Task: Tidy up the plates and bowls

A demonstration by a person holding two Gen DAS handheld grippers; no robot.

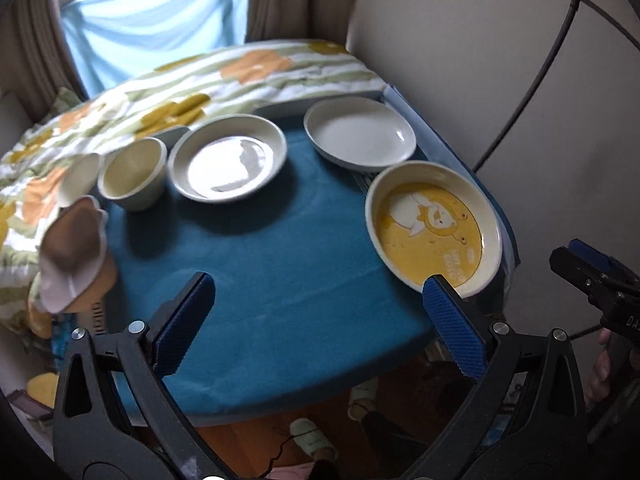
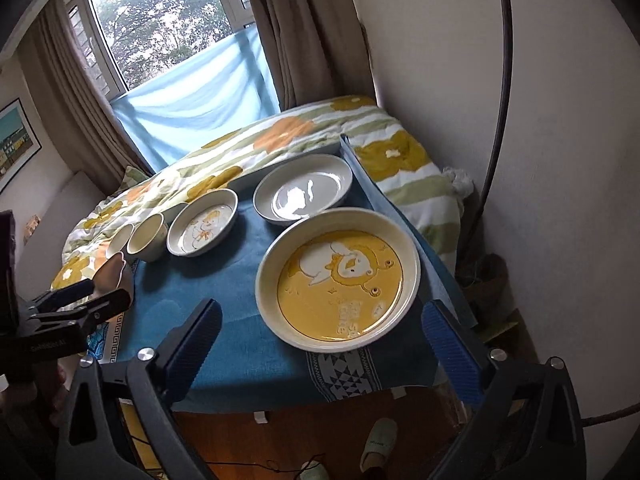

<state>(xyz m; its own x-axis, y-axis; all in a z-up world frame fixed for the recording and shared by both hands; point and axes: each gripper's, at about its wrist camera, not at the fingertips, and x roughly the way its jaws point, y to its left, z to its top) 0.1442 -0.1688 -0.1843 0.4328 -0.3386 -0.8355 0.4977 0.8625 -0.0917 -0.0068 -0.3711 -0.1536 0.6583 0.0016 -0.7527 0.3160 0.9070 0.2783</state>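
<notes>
Right wrist view looks down between the spread fingers of the right gripper (image 2: pixel 322 318), which holds nothing and hangs over the near edge of a table with a teal cloth (image 2: pixel 224 280). Just beyond the fingertips, at the near right of the table, sits a yellow cartoon plate (image 2: pixel 338 284) with a cream rim. At the left edge of this view the left gripper (image 2: pixel 92 300) shows from the side; its jaws look parted and empty. In the left wrist view that gripper's own fingers (image 1: pixel 186 314) are wide apart over bare cloth, gripping nothing, with the yellow plate just beside the right fingertip.

Farther back, a plain white plate (image 2: pixel 304 190) lies behind the yellow one, their rims close or touching. To its left is a smaller dish with a faint orange drawing (image 2: pixel 203 222), then a cream bowl (image 2: pixel 147 237), and a second white bowl (image 2: pixel 119 240) at the table's left edge. Nearer on that left edge rests a brown, shell-shaped dish (image 2: pixel 114 274).

Beyond the table lies a floral quilt (image 2: pixel 280 132), with a window (image 2: pixel 160 28) behind.
</notes>
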